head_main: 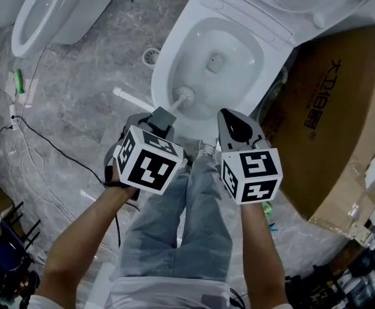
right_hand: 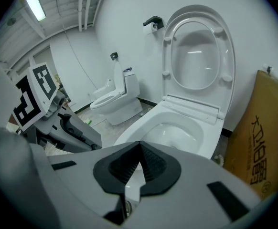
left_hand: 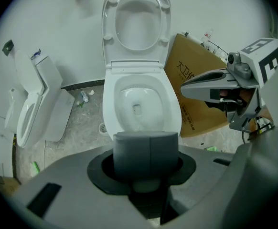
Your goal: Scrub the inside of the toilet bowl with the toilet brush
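Grey marbled floor of a washroom. The open toilet bowl lies at 12 o'clock in the head view, its seat and lid raised. A second toilet stands at 10 o'clock and a cardboard box at 3 o'clock.

The left gripper has its jaws clamped on the grey handle of the toilet brush. The white brush head is inside the bowl, at about 7 o'clock of the basin and low on the near wall. Whether the bristles press on the porcelain cannot be told.

The right gripper hovers just beside the left, over the near rim. Its jaws are pressed together with nothing between them.

Step in hand: scrubbing, apparently at an early stage, with the brush at one spot of the near wall. The next move probably calls for sweeping the head round the basin, from 7 o'clock up past 9 and on to 12, with the handle angled to keep the bristles on the wall. The idle gripper should stay clear of the shaft.
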`<state>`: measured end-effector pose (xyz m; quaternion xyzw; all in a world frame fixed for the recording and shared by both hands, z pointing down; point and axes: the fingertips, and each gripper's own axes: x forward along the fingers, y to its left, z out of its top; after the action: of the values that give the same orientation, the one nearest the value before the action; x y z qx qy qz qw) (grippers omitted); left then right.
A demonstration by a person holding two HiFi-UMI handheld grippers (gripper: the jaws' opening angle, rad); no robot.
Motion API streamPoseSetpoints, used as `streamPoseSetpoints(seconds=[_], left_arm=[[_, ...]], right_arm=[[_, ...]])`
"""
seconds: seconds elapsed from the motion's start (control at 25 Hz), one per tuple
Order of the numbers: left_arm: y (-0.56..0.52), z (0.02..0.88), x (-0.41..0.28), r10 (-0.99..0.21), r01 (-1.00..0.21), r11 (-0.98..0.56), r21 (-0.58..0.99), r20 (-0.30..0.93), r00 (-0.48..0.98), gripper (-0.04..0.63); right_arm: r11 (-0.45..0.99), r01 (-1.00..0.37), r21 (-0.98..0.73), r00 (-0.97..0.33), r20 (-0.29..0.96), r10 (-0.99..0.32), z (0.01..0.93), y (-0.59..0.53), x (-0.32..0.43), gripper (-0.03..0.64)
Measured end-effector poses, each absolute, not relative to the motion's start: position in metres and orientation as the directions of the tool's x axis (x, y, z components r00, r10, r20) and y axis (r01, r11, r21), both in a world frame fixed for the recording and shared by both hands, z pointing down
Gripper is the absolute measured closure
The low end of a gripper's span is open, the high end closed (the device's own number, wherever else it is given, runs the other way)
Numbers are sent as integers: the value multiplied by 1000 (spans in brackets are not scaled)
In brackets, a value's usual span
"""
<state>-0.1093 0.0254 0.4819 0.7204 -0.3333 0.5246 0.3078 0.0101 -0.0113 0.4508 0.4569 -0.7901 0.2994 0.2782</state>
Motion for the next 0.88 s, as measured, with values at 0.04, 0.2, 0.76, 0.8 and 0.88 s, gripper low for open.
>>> streamPoseSetpoints(seconds=[0.04, 0.2, 0.76, 0.8, 0.88], left_arm=[[28, 482, -107, -147, -799, -593, 102, 962, 232, 439], [38, 483, -94, -113, -780, -610, 138, 960, 257, 439], [39, 483, -50, -70, -737, -646, 198, 946, 316, 439], [38, 483, -47, -68, -734, -648, 203, 945, 321, 439], [36, 483, -40, -67, -729, -652, 208, 942, 329, 439]], right_arm=[[401, -889, -219, -427, 714, -555, 451, -11, 11, 618], [393, -894, -218, -420, 716, -558, 453, -10, 16, 618], [346, -913, -214, -386, 725, -571, 455, -10, 40, 618], [343, -915, -215, -384, 725, -572, 455, -10, 42, 618], [336, -917, -215, -380, 724, -576, 456, -12, 45, 618]])
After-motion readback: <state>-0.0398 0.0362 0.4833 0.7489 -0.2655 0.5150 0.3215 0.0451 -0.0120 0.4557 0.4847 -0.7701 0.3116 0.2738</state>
